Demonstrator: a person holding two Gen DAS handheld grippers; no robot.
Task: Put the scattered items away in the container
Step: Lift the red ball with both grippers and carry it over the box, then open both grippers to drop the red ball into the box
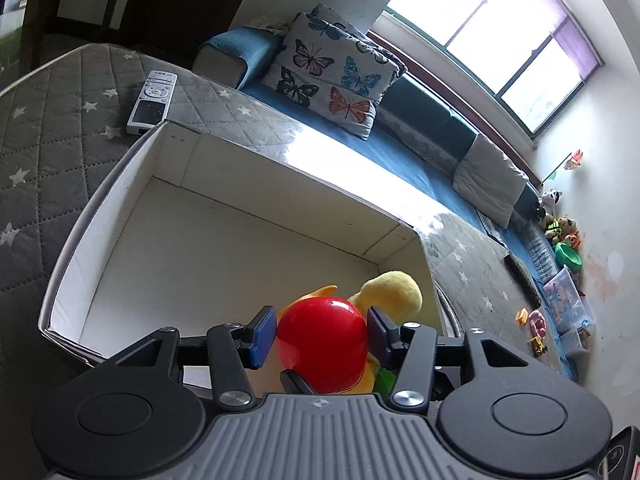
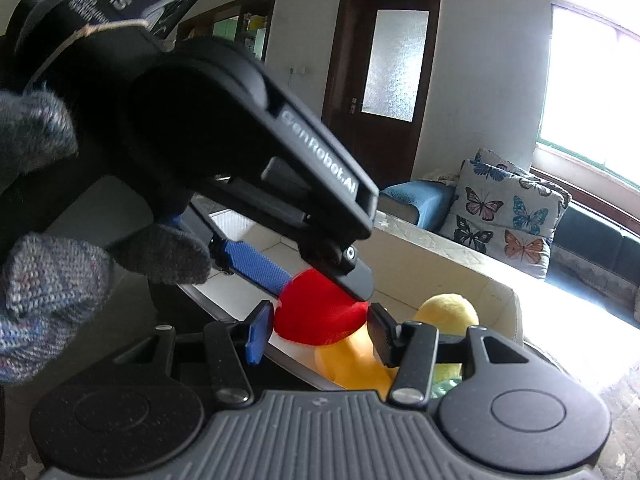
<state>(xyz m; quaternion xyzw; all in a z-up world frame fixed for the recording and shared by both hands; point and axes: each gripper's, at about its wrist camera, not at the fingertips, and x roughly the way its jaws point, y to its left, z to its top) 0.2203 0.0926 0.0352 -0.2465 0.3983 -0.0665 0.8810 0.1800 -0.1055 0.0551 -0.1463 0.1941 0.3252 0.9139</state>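
1. Grey quilted bedding [image 1: 60,128] with white stars lies under an open white box [image 1: 224,208]; beyond it a blue sofa [image 1: 420,160] runs below a bright window and carries a butterfly-print cushion [image 1: 332,76].
2. A silver remote control [image 1: 151,101] lies on the bedding just beside the box's far corner.
3. The left gripper [image 1: 322,336] has its blue pads pressed on both sides of a shiny red ball [image 1: 320,340], held above the near end of the box.
4. A yellow plush toy [image 1: 394,290] lies inside the box, right behind the ball.
5. From the right wrist view, the right gripper [image 2: 316,332] hovers with its jaws moderately open around the same ball; whether they touch it cannot be told.
6. A gloved hand [image 2: 52,280] holds the left gripper, whose housing reads "GenRobot.AI" and "DAS".
7. Small toys [image 1: 560,232] sit at the sofa's far end.
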